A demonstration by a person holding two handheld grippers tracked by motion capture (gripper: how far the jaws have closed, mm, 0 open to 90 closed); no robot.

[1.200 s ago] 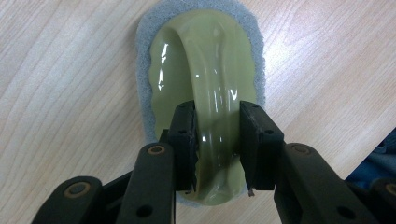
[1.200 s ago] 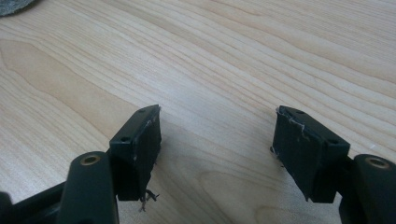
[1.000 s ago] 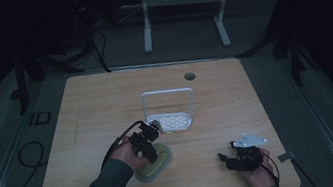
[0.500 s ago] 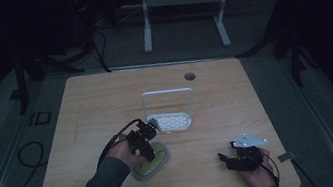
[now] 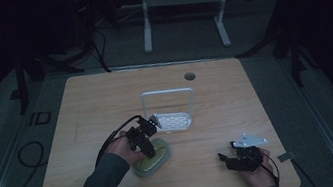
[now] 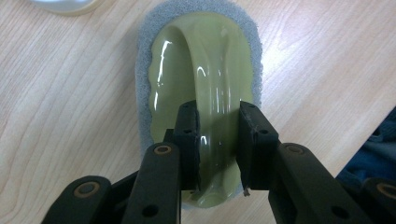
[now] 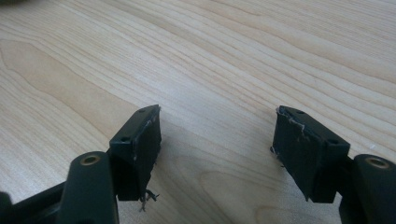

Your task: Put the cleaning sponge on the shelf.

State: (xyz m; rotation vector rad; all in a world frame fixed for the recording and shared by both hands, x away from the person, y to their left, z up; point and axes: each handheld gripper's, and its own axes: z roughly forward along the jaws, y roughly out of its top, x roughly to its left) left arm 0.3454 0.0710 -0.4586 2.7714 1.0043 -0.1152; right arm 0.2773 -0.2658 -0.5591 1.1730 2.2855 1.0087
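Gripping the arched handle of an olive-green scrubbing pad (image 6: 205, 88), the left tongs (image 6: 218, 140) have their 2 black jaws pressed against either side of the glossy grip, the hold looking firm and complete. The pad, with its grey sponge base flat on the wooden surface (image 5: 105, 103), sits near the front left of centre in the high view, just in front of a white soap-dish rack (image 5: 171, 119) with an upright wire frame. That rack lies close beside the pad but apart from it. The right tongs (image 7: 217, 140) rest low over bare wood near the front right corner, jaws spread wide with nothing between them. Judging by this layout, the grasp stage is done, while the lift and whatever placement follows, possibly onto the rack, remain ahead; the pad's base has not left the wood. The person's left hand (image 5: 122, 151) wraps the gripper from behind, sleeve trailing toward the front edge.
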